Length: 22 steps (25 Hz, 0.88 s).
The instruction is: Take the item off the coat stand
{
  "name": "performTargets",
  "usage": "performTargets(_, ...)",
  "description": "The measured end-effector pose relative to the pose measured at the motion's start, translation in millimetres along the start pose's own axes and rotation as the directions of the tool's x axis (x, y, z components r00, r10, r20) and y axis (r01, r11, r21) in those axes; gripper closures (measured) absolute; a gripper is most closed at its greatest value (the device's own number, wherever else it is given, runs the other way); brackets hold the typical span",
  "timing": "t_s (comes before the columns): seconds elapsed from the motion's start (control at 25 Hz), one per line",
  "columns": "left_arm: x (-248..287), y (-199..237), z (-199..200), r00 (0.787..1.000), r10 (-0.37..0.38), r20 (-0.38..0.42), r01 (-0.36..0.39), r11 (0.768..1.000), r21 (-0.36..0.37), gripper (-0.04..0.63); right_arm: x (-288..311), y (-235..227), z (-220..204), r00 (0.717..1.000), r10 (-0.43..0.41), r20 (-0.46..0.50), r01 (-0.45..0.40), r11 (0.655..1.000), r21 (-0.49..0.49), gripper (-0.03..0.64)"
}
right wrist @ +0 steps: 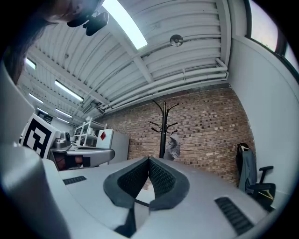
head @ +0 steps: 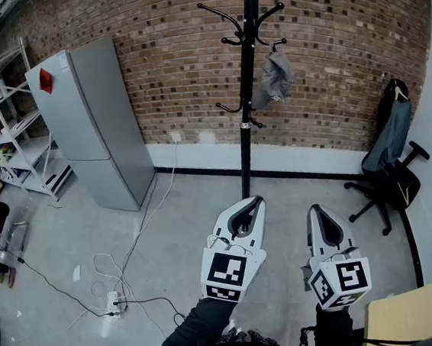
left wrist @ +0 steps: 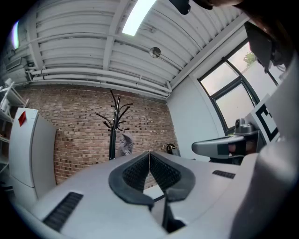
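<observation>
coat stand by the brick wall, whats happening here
A person holds the left claw and right claw, one in each hand, both shut and empty, aimed at the black coat stand. A grey item hangs on one of its hooks, untouched. Both claws are well short of it.

black coat stand (head: 246, 88), grey item (head: 274, 78)

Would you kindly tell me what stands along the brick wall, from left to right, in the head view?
White shelving → grey refrigerator → black coat stand → grey item hanging on it → office chair.
</observation>
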State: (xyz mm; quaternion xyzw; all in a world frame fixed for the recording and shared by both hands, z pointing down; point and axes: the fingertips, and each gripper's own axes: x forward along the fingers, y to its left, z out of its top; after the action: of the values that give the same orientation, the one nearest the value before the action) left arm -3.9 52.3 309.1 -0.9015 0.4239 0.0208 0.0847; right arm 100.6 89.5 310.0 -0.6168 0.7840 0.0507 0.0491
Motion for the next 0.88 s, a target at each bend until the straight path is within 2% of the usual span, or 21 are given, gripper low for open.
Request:
performTargets(0.44, 21, -1, -14, 1.000, -0.013, -0.009, 0.013, 1.000, 0.008, 0.581, 10, -17, -14, 1.000, -0.011, -0.002, 0.011, 1.000, 0.012, 0.607)
performTargets(0.88, 92, 39, -27, 0.997, -0.065, 0.029, 0.065, 0.998, -0.021, 0.581, 82, -38, -25, 0.999, -0.039, -0.016, 0.038, 0.999, -0.031, 0.607)
